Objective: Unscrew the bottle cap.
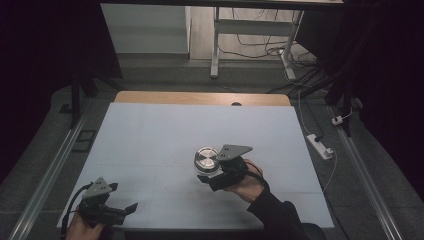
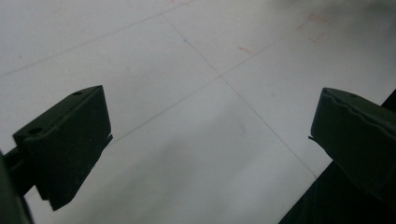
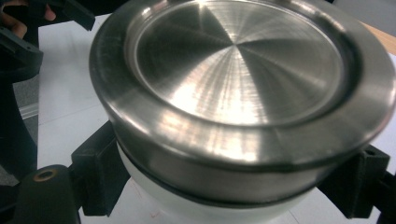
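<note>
On the white worktop, the right gripper sits near the middle, its fingers closed around a round container with a shiny metal lid. The person's right hand grips it from behind, dark sleeve trailing toward the near edge. The left gripper rests at the near left corner, well apart from the container, with nothing between its fingers.

Lab: white test table, floor cables
</note>
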The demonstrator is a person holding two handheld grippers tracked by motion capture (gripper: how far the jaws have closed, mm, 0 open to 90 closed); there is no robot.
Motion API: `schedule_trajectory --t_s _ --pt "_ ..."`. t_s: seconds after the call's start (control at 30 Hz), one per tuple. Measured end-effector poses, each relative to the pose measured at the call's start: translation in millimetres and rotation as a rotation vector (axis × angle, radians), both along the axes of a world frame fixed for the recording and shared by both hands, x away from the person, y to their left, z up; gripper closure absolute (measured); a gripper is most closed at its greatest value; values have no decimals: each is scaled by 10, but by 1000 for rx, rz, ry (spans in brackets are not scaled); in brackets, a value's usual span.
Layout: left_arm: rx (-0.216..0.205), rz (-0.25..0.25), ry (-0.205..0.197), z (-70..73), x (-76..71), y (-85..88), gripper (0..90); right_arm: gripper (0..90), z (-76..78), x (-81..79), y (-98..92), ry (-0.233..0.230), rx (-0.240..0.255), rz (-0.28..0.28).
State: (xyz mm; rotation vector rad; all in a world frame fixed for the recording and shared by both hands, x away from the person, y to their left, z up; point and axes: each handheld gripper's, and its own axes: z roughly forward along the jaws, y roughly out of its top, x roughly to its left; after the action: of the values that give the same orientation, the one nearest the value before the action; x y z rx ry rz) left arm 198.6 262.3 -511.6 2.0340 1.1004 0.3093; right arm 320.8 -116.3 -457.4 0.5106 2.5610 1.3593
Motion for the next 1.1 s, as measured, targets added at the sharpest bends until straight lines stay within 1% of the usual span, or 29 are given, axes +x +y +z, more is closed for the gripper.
schedule_trajectory --t_s 0.03,0.17,0.3,0.4,0.53,0.63,0.8,0.93,1.0,1.03,1.1 --pt "-6 -11 -11 14 20 -3 0 147 1 -2 0 1 0 0" --pt "-7 -45 -30 73 88 -34 0 146 -2 -8 0 -2 -1 6" --pt "-44 -78 -58 141 147 -86 0 146 2 -12 -3 -4 1 10" --pt "-58 -108 -85 189 184 -138 0 146 11 -14 -7 -3 4 12" --pt "-85 -124 -95 244 256 -183 0 146 15 -19 -6 -1 11 15" --pt "-79 -136 -107 297 306 -222 0 146 17 -23 -3 -1 8 16" --pt "-56 -155 -126 381 386 -303 0 146 13 -21 -4 -2 7 22" --pt "-46 -183 -131 429 445 -379 0 146 19 -22 -5 -5 7 24" --pt "-47 -193 -130 452 473 -414 0 147 21 -23 -5 -6 9 25" --pt "-50 -189 -132 466 491 -432 0 146 24 -24 -5 -6 8 25" --pt "-68 -194 -127 483 521 -449 0 146 27 -25 -4 -5 8 27"
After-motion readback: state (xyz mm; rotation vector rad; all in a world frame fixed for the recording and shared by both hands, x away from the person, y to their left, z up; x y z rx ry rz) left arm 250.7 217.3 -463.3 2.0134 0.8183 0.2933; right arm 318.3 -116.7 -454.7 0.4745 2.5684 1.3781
